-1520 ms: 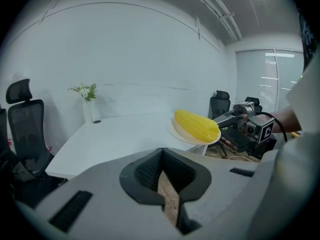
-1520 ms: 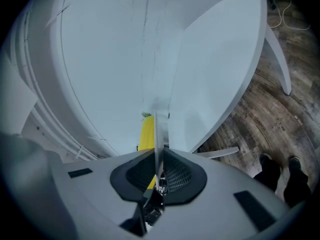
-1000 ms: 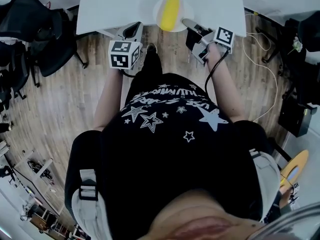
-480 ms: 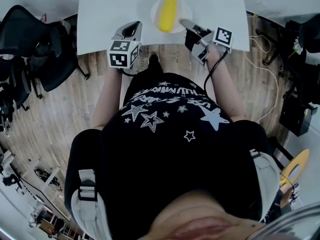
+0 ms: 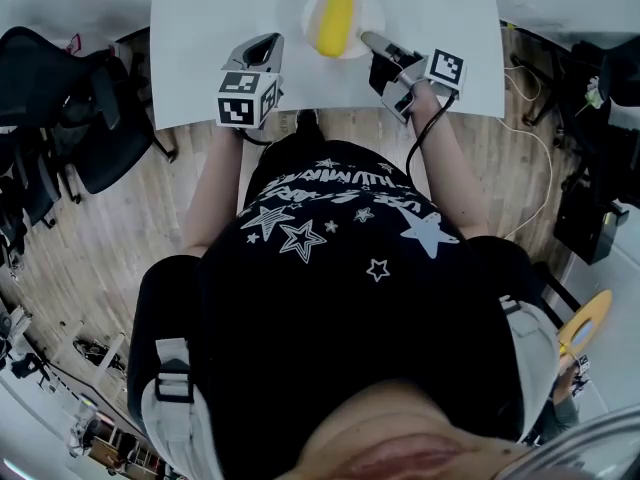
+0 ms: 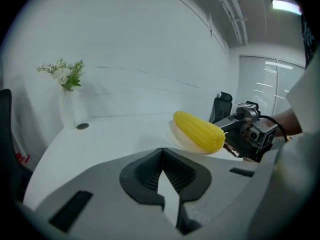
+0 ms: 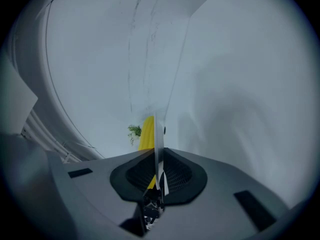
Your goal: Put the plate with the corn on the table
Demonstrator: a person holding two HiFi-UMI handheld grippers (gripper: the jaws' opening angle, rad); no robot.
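Plate [image 5: 372, 10] with corn [image 5: 335, 18]: I am clamping its rim edge-on in my right gripper [image 5: 368, 40], over the white table [image 5: 200, 28], inside its near edge. Left gripper [image 5: 262, 53]: I am holding it empty, jaws together, near the plate, with bare tabletop to its left.

Only one item carries lettering: your shirt [image 5: 340, 268]. A curved line of pale capitals runs across it above a field of printed stars. In the head view it stands upside down and is too small to read.

From that lettering, the left cube [image 5: 245, 108] lies at 10 o'clock and the right cube [image 5: 447, 69] at 2 o'clock. Each face bears a black-and-white square marker, a coded pattern without letters or digits.

The two gripper views show no readable print.
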